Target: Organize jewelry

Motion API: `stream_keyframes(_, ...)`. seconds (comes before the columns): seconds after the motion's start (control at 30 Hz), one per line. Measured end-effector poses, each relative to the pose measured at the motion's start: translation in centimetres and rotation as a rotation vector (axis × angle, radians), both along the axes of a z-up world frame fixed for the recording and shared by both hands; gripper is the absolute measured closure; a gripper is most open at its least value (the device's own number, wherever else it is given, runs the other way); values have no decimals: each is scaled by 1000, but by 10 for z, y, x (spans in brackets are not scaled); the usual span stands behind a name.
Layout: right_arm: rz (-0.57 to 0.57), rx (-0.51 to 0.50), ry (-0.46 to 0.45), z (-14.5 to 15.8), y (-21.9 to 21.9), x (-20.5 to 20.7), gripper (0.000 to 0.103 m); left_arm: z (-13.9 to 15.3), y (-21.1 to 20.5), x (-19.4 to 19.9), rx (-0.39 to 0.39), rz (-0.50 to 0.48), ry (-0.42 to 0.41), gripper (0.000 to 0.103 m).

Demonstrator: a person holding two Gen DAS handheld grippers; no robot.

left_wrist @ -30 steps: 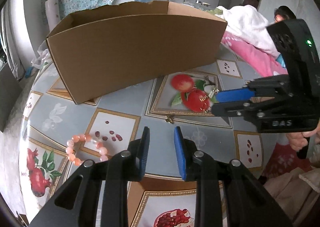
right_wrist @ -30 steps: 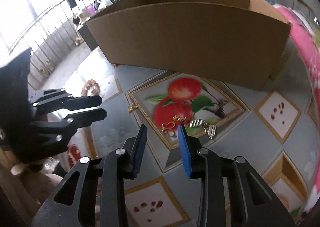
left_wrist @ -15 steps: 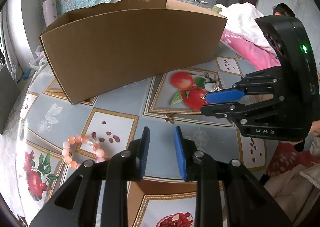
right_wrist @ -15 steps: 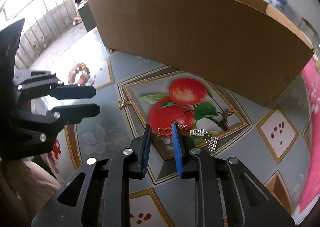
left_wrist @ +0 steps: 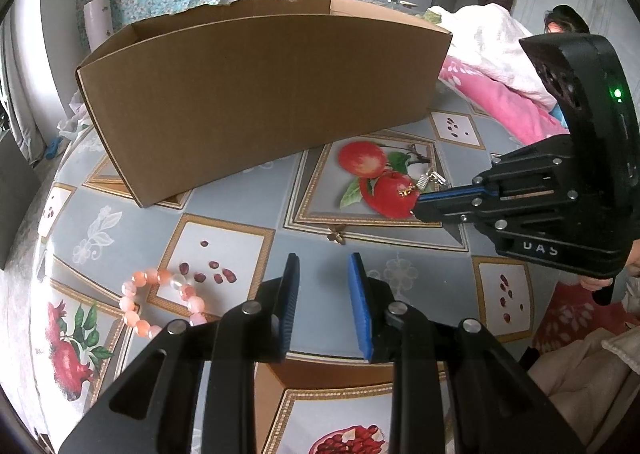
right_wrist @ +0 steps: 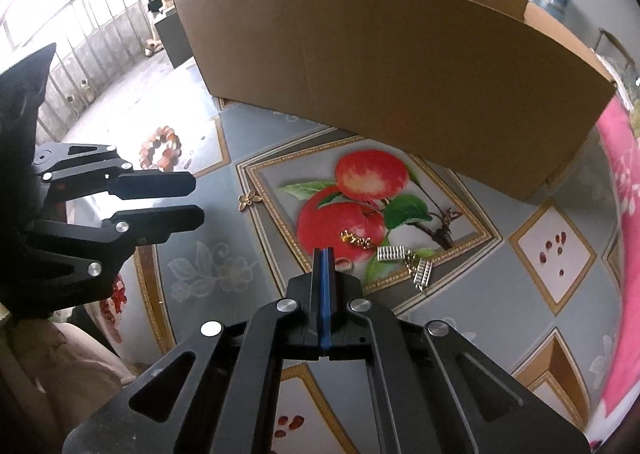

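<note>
A gold chain piece (right_wrist: 356, 240) lies on the printed red apple, with silver ridged earrings (right_wrist: 404, 260) just right of it. My right gripper (right_wrist: 323, 252) has its blue pads pressed together at the near end of the gold piece; whether it pinches it is unclear. It also shows in the left wrist view (left_wrist: 418, 201), tips touching the gold piece (left_wrist: 407, 189). My left gripper (left_wrist: 323, 278) is open and empty above the table. A pink bead bracelet (left_wrist: 160, 300) lies to its left. A small gold flower charm (left_wrist: 337, 234) lies ahead of it.
A large open cardboard box (left_wrist: 256, 93) stands at the back of the patterned table (left_wrist: 224, 197). Pink and white bedding (left_wrist: 496, 89) lies at the right. A person's hand (left_wrist: 600, 282) holds the right gripper.
My right gripper has moved forward to the gold piece on the apple and closed from open to shut. My left gripper has stayed open, nearly still.
</note>
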State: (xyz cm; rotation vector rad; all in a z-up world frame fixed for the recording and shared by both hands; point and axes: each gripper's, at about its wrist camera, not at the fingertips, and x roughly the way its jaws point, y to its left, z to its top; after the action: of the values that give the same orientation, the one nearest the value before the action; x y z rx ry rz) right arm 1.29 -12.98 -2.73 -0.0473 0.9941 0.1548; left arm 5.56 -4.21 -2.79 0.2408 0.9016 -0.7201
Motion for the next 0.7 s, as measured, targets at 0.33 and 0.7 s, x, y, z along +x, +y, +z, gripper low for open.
stream_keyframes(0.33, -55, 118, -40, 14, -26, -19, 91, -3, -10, 6, -10, -22, -10, 79)
stream_keyframes(0.7, -67, 158, -53, 19, -43, -27, 91, -8, -24, 13, 30, -73, -31, 79)
